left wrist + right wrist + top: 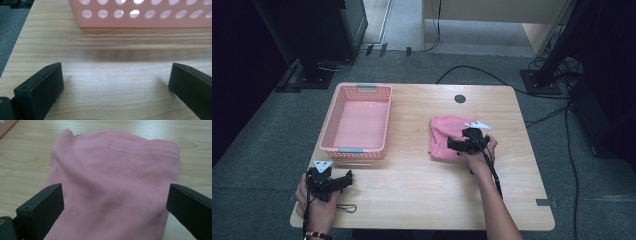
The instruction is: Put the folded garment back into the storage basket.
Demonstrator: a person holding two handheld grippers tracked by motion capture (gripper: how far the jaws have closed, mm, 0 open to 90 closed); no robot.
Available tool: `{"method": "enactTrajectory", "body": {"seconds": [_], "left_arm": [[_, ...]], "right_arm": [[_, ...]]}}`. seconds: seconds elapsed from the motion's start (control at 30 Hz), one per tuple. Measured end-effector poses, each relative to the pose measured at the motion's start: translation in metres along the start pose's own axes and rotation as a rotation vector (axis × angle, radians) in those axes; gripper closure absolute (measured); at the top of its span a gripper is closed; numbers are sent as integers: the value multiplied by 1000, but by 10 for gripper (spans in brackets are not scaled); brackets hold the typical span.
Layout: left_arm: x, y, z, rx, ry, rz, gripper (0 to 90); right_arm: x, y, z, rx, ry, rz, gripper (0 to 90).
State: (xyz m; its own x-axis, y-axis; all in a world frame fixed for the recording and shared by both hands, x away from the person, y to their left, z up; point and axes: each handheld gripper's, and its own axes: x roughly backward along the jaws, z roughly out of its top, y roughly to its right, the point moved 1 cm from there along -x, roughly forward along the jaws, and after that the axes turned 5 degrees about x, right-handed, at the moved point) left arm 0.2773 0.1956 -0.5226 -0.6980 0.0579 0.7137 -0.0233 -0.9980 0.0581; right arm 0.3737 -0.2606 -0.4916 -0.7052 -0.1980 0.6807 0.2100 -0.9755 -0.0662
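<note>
We have the right gripper [460, 144] lowered over the near edge of the folded pink cloth [445, 134], which lies right of centre in the high view, on the wooden table [422, 175]. In the right gripper view the cloth [112, 192] spreads from the middle of the frame down to the bottom edge, a stitched hem running across its upper part, and our two black jaws stand wide apart at the lower left and lower right corners, with the fabric between them; nothing is clamped yet. Whether the jaws touch the cloth we cannot tell. The left gripper [337, 183] sits at the lower left of the high view, well apart from the cloth, and its own view shows its jaws spread open over bare wood, with the perforated wall of the pink basket [140, 13] along the top of the frame. In the high view the basket [339, 112] stands at the upper left of the tabletop and looks empty. We judge the work to be at its start: the cloth is folded but not gripped or lifted, and if it is meant for the basket, closing on it, carrying it across to the left and releasing it inside all remain.
</note>
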Motion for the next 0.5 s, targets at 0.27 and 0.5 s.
{"method": "enactTrajectory", "body": {"seconds": [0.27,0.5], "left_arm": [[0,0,0,0,0,0,0],[0,0,0,-1,0,0,0]], "right_arm": [[-10,-1,-2,-13,-16,-19,16],[-17,-3,-3,-11,-20,-29,16]]}}
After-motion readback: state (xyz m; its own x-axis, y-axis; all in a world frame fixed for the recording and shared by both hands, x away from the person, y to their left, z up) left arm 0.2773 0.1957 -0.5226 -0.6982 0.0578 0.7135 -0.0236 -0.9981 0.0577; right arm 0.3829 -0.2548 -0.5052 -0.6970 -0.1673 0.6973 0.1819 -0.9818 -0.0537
